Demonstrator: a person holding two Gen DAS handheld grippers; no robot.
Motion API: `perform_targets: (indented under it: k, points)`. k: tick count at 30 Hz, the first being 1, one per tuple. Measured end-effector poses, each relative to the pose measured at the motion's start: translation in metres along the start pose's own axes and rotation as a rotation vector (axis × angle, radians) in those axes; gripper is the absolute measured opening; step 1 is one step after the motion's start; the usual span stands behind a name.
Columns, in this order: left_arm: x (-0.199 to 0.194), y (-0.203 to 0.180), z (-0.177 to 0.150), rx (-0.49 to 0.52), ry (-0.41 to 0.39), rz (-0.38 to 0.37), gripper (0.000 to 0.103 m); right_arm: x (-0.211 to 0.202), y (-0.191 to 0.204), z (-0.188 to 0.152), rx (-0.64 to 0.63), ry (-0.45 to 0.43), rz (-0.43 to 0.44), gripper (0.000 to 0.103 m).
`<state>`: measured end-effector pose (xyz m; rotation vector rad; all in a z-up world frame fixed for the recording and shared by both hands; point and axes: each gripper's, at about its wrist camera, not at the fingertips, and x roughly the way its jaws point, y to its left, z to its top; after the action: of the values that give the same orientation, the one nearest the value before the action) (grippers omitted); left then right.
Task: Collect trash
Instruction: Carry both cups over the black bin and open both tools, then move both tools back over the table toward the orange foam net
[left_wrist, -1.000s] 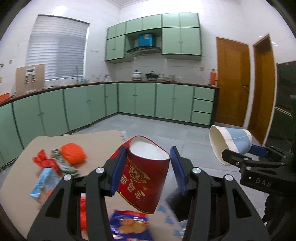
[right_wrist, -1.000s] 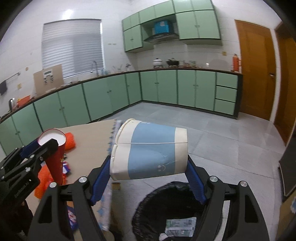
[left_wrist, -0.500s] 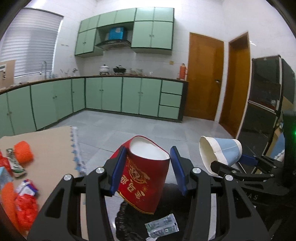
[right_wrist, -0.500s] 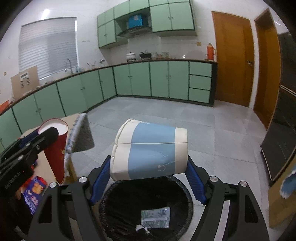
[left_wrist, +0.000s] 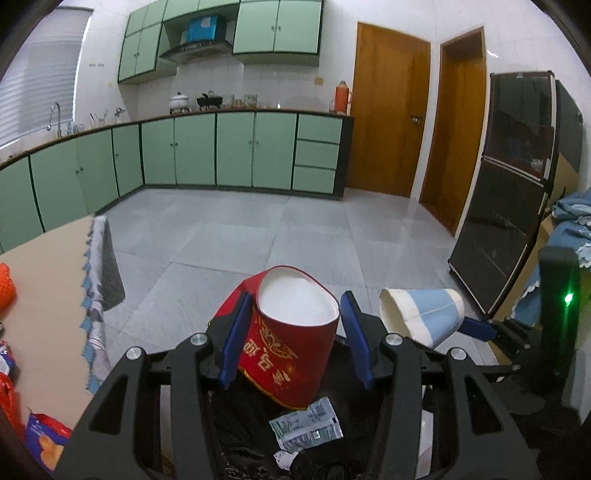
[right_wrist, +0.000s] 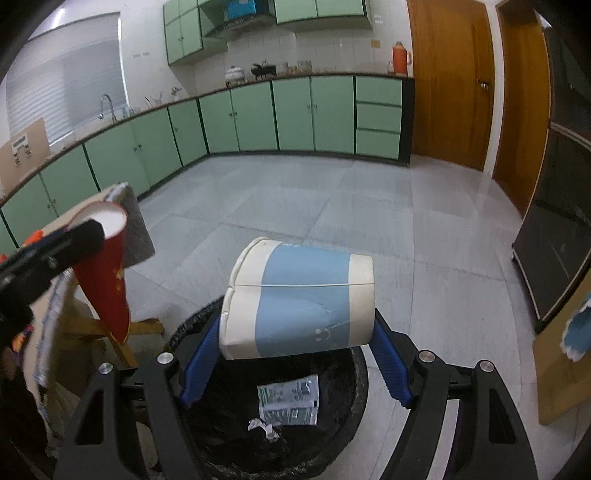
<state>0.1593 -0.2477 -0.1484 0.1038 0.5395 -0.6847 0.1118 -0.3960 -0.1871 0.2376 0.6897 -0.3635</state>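
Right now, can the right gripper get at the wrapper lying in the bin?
Probably not: the right gripper is shut on the blue cup, so its jaws are full. The wrapper lies uncovered in the bin below.

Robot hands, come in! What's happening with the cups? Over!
Left gripper shut on red cup. Right gripper shut on blue cup. Both over trash bin. Nothing in the way.
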Motion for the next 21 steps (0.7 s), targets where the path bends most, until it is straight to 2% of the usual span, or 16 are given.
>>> perform_targets:
  k: [1, 3, 9, 15, 21]
  points:
    - [0.003, -0.002, -0.001, 0.000, 0.010, -0.001, 0.049, 0.004, -0.001, -0.003, 0.000, 0.010, 0.000, 0.075]
    - [0.009, -0.003, -0.001, 0.002, 0.026, 0.002, 0.058, 0.009, -0.004, -0.005, -0.003, 0.021, -0.004, 0.076]
    - [0.007, -0.002, 0.004, -0.004, 0.024, 0.002, 0.065, 0.006, -0.001, -0.005, -0.009, 0.011, -0.010, 0.088]
    - [-0.023, 0.016, 0.016, -0.032, -0.012, 0.038, 0.074, -0.014, 0.012, 0.004, -0.016, -0.041, 0.008, 0.096]
    - [-0.072, 0.050, 0.025, -0.052, -0.063, 0.124, 0.079, -0.043, 0.043, 0.015, -0.039, -0.102, 0.086, 0.097]
